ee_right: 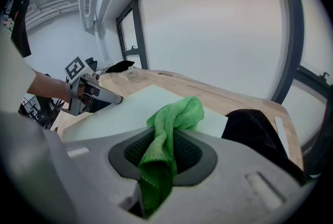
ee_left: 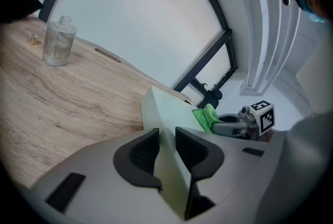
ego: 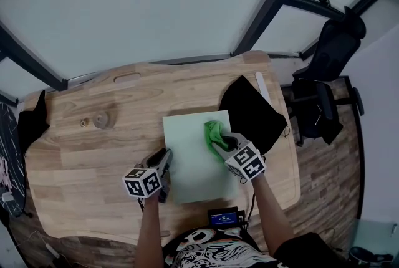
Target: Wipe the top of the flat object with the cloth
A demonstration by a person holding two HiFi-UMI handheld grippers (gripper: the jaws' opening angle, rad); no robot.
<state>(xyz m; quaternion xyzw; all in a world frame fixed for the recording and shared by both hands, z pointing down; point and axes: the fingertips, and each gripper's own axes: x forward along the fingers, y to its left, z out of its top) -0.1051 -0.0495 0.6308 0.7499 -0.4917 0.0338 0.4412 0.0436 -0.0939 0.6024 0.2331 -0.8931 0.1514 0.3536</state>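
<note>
A pale green flat board [ego: 194, 157] lies on the wooden table [ego: 81, 154], in front of the person. My left gripper [ego: 167, 159] grips the board's left edge; in the left gripper view the board's edge [ee_left: 165, 152] sits clamped between the dark pads. My right gripper [ego: 223, 142] is shut on a bright green cloth [ego: 214, 134], which rests on the board's right part. In the right gripper view the cloth [ee_right: 169, 129] bunches out of the jaws over the board [ee_right: 135, 108].
A black cloth bag [ego: 249, 111] lies right of the board, touching its far corner, with a pale strip [ego: 262, 87] beyond it. A small clear glass jar [ego: 101, 119] and a tiny object [ego: 83, 123] stand at far left. Black chair [ego: 327, 73] beside the table.
</note>
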